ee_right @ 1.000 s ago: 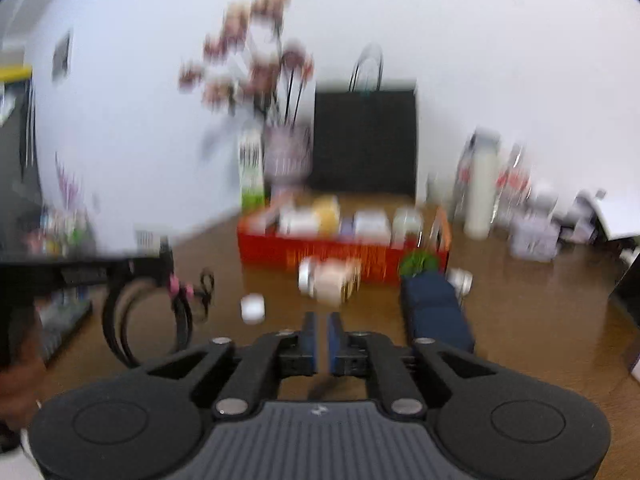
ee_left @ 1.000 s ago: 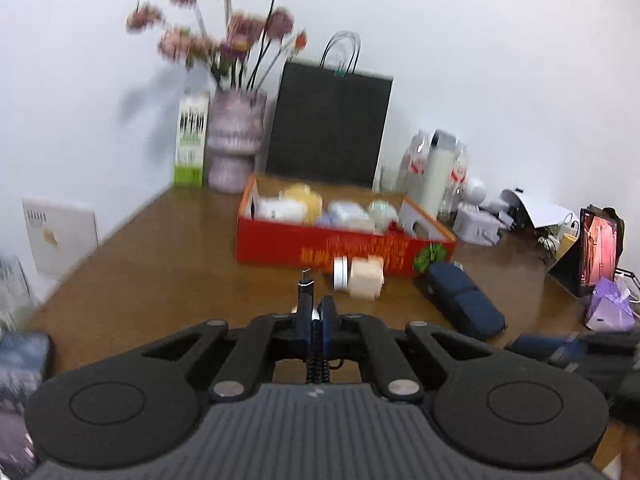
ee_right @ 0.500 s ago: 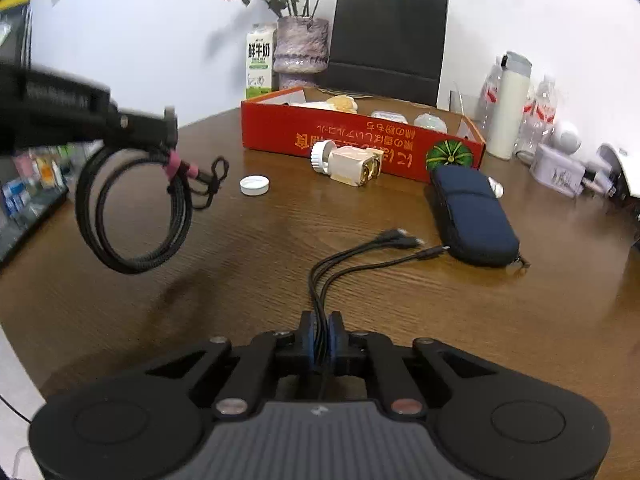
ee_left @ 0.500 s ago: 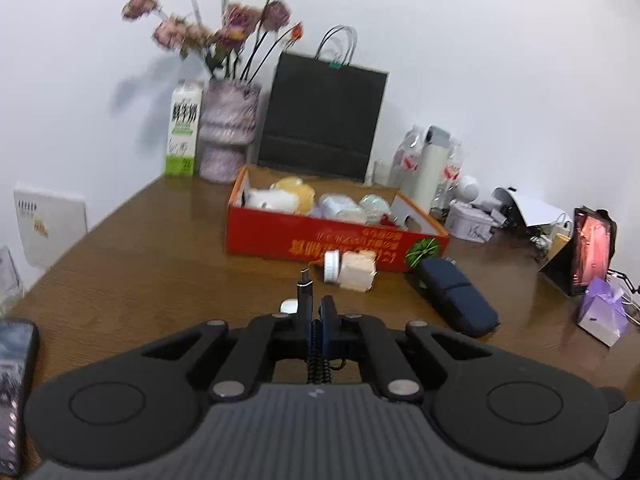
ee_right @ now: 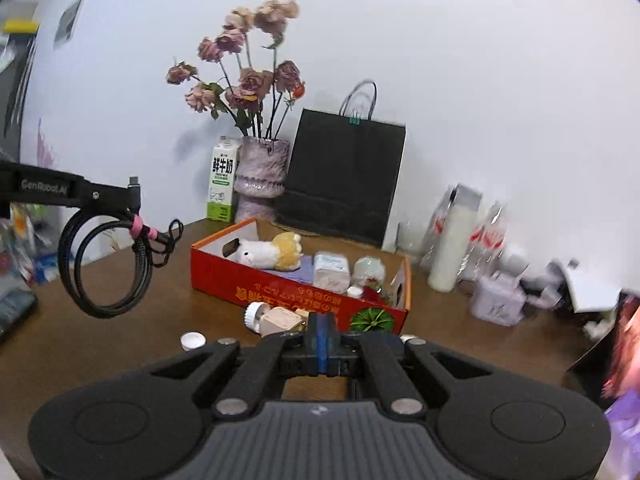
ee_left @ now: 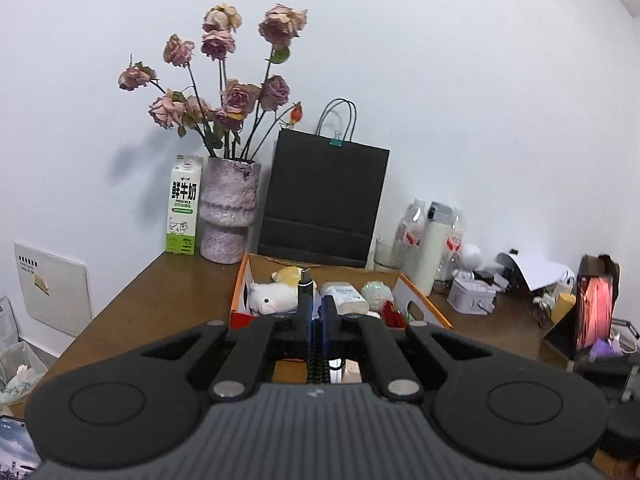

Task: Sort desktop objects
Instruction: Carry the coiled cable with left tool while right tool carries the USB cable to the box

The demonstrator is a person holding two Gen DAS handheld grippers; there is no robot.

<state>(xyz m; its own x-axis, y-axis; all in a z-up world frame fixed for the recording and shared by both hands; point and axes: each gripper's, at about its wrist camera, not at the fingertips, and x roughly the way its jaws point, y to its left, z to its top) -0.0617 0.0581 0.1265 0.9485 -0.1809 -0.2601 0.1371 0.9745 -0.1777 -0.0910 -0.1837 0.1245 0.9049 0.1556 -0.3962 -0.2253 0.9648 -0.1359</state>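
My left gripper (ee_left: 316,308) is shut on a coiled black braided cable (ee_left: 317,364); its plug (ee_left: 306,280) sticks up past the fingers. In the right wrist view the left gripper (ee_right: 134,196) holds that coil (ee_right: 104,264) in the air at the left, above the table. My right gripper (ee_right: 321,328) has its jaws pressed together; whether the thin cable from before is still between them cannot be seen. A red cardboard box (ee_right: 280,292) with a plush toy (ee_right: 268,254) and small containers stands ahead; it also shows in the left wrist view (ee_left: 240,300).
A white bottle lying down (ee_right: 276,320) and a white cap (ee_right: 193,340) are in front of the box. A vase of dried roses (ee_right: 260,178), a milk carton (ee_right: 222,180), a black paper bag (ee_right: 344,180) and bottles (ee_right: 452,244) line the wall. A phone (ee_left: 16,448) lies at the left.
Both grippers have risen and tilted up. The right gripper had a thin multi-plug cable between its jaws on the table; that cable is now out of sight. The left still holds the coil.
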